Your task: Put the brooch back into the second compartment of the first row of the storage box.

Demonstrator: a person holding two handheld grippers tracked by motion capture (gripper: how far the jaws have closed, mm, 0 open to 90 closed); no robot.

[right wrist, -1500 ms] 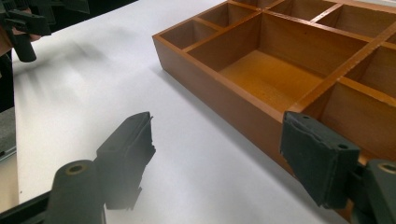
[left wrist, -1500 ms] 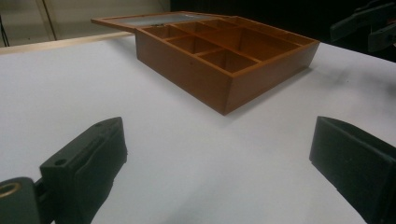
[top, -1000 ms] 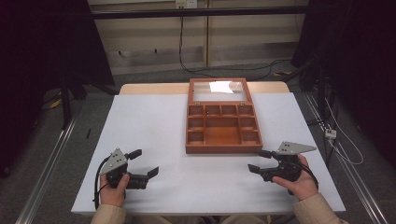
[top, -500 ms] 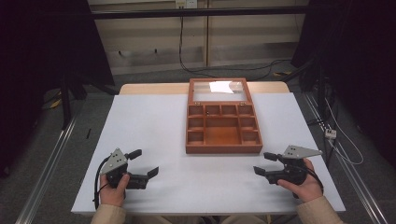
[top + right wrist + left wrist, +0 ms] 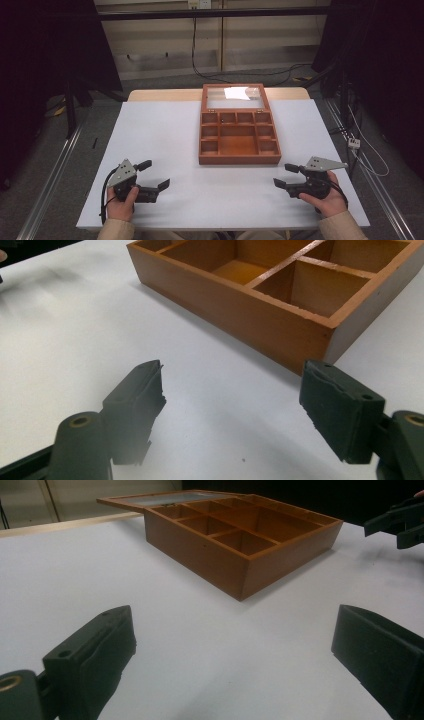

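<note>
Reddish-brown wooden compartment box (image 5: 240, 137) sat mid-table, glass lid folded back, between the spread, empty left gripper (image 5: 152, 175) and right gripper (image 5: 286, 176). Careless reaching might shove it or slam the lid.

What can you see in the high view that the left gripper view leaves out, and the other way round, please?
High view alone: the person's hands, the left hand among them, the floor around the table, and the glare patch on the open lid.
Left gripper view alone: a close look at its own open jaws.
Both: the wooden box with bare compartments, the white tabletop, and the right gripper.
</note>
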